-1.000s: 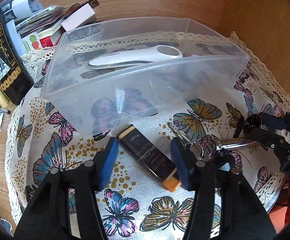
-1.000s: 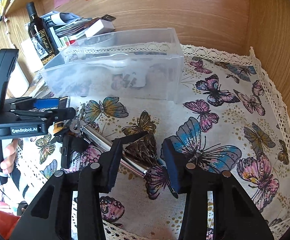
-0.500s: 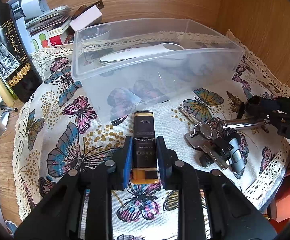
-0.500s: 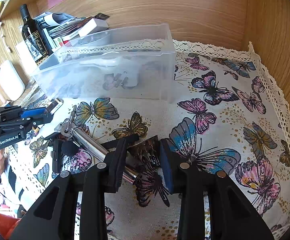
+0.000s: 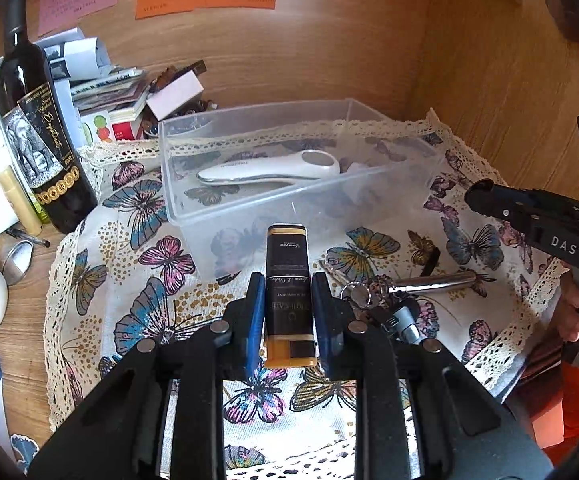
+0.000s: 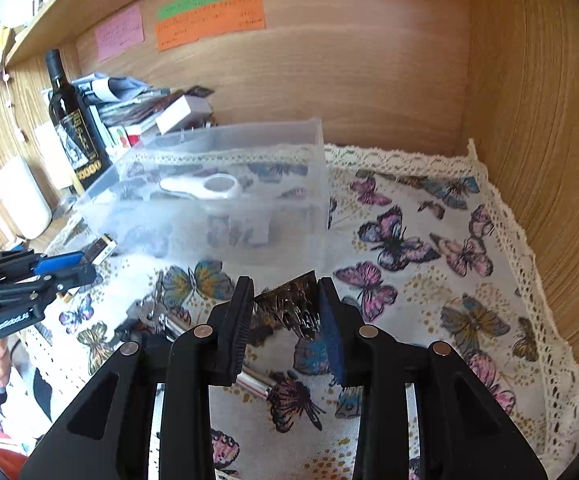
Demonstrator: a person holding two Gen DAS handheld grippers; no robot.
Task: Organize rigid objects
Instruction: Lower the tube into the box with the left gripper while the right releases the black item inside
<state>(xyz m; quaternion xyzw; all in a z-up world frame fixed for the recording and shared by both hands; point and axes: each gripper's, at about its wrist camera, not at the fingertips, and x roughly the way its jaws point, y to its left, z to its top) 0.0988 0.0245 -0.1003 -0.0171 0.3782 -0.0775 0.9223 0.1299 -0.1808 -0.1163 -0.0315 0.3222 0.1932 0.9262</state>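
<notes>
We have the left gripper [image 5: 287,312] clamped on the sides of a dark flat lighter [image 5: 288,280], nose aimed at the clear plastic bin [image 5: 249,216] just ahead, so it can go straight over the near wall beside the white tool [image 5: 273,170] already inside. Our right gripper [image 6: 285,316] pinches a dark ridged metal piece [image 6: 289,304] across its width, raised off the butterfly cloth [image 6: 429,280]. Keys [image 5: 373,300] lie on the surface, unsorted.
</notes>
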